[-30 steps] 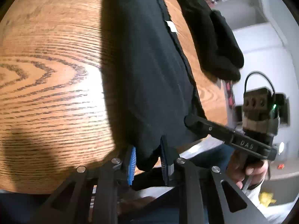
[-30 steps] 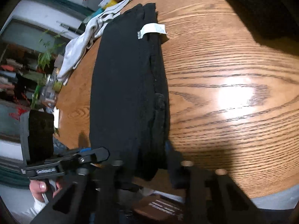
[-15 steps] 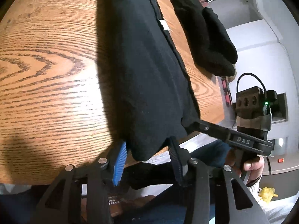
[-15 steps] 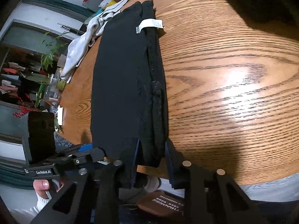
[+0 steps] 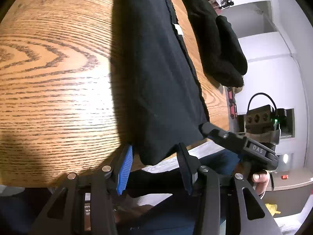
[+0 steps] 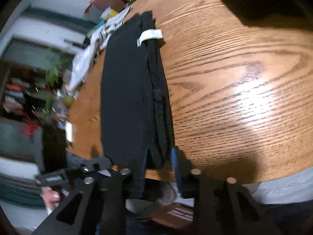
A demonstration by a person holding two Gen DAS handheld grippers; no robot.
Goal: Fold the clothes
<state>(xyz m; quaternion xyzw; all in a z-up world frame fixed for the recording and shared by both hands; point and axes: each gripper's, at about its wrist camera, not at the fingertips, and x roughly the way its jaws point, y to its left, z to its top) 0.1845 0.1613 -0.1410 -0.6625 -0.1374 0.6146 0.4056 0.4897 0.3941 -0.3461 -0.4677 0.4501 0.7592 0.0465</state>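
A black garment [image 5: 156, 68], folded into a long narrow strip with a white label [image 5: 178, 29], lies on the oak table [image 5: 58, 78]. Its near end hangs slightly over the table's front edge. My left gripper [image 5: 154, 163] is open around that near left corner, with a gap between cloth and each pad. In the right wrist view the same garment [image 6: 127, 98] runs away from me. My right gripper [image 6: 160, 162] is open around its thick folded right edge. The right gripper's fingertip [image 5: 204, 127] also shows beside the garment's near right corner.
A heap of dark clothes [image 5: 217, 49] lies on the table's right side. A white garment [image 6: 86, 64] sits at the far left edge, with cluttered shelves and a plant behind. A person's hands [image 5: 260, 178] hold the grippers, with legs in jeans below the table edge.
Both grippers, shut on the garment's near end a second ago, have opened and let it go. Both have drawn back a little toward the front edge. The garment lies still.
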